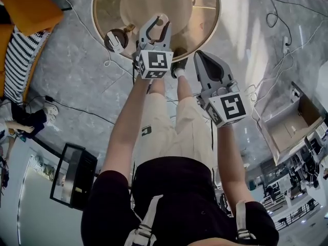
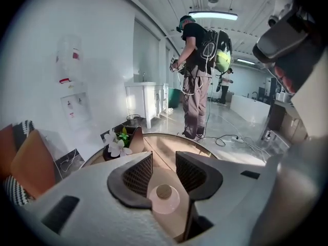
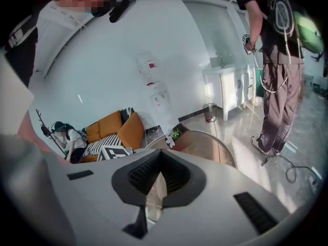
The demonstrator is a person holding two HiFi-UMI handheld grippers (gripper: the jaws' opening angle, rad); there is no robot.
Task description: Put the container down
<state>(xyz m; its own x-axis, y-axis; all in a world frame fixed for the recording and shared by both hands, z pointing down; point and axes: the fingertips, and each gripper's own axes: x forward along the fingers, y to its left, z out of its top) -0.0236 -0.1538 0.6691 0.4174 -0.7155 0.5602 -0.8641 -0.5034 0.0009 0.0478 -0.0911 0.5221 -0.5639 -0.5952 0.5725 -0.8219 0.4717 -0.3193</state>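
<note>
The round table (image 1: 202, 27) fills the top of the head view, and the container stands near its close edge.

Both our arms reach forward and down. The left forearm (image 1: 128, 127) runs out to the table edge, while the right forearm (image 1: 231, 158) holds its tool back, off the table and over the floor.

The left gripper (image 1: 160, 28) points its jaws across the tabletop. They are spread wide, one on each side of the container, and as far as we can see the pads are clear of it. The right gripper (image 3: 160, 157) has its jaws closed together on nothing.

The container (image 2: 164, 199) is a small, pale, round pot with a brown knob or cap on top. We judge it light and rigid, with a smooth wall that could slip, and easy to tip with a nudge. The best hold would be across its round body, low down, not on the cap. It looks already set down, so the left jaws should lift away straight.
</note>
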